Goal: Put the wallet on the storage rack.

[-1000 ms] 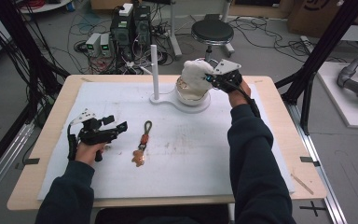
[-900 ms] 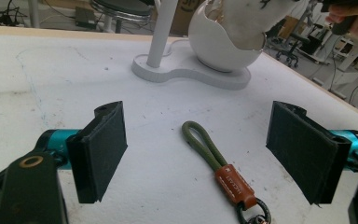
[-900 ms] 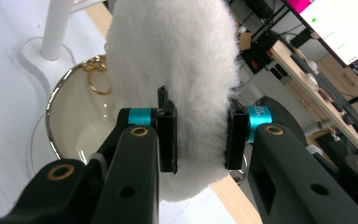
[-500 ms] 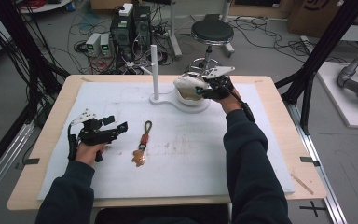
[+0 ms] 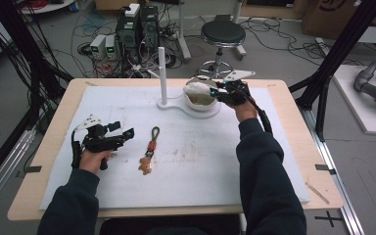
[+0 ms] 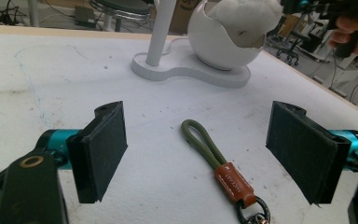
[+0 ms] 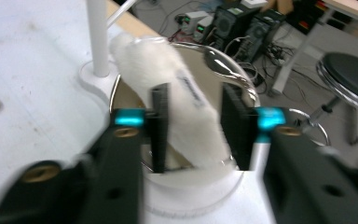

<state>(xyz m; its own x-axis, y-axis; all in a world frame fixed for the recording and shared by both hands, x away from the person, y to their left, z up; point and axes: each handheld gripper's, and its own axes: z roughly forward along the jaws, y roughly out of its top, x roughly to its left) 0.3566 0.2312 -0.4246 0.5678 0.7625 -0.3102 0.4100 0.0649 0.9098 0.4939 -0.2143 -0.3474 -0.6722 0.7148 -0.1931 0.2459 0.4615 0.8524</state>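
The right gripper straddles a white fluffy cloth lying in the egg-shaped white bowl. Its fingers have just been closing, with the cloth between them. The left pad appears to touch the fluff, while a gap remains at the right pad, so the cloth is judged not yet clamped. The cloth rises above the bowl's broken-shell rim, which leaves it reachable from above and from the side.

The bowl stands on a white base shared with an upright white post, at the far middle of the table.

The left gripper rests low over the white mat, fingers spread wide and holding nothing. A keychain with an olive loop and brown leather tab lies just ahead of it, between the pads in the left gripper view but untouched. This hand appears parked clear of the work.
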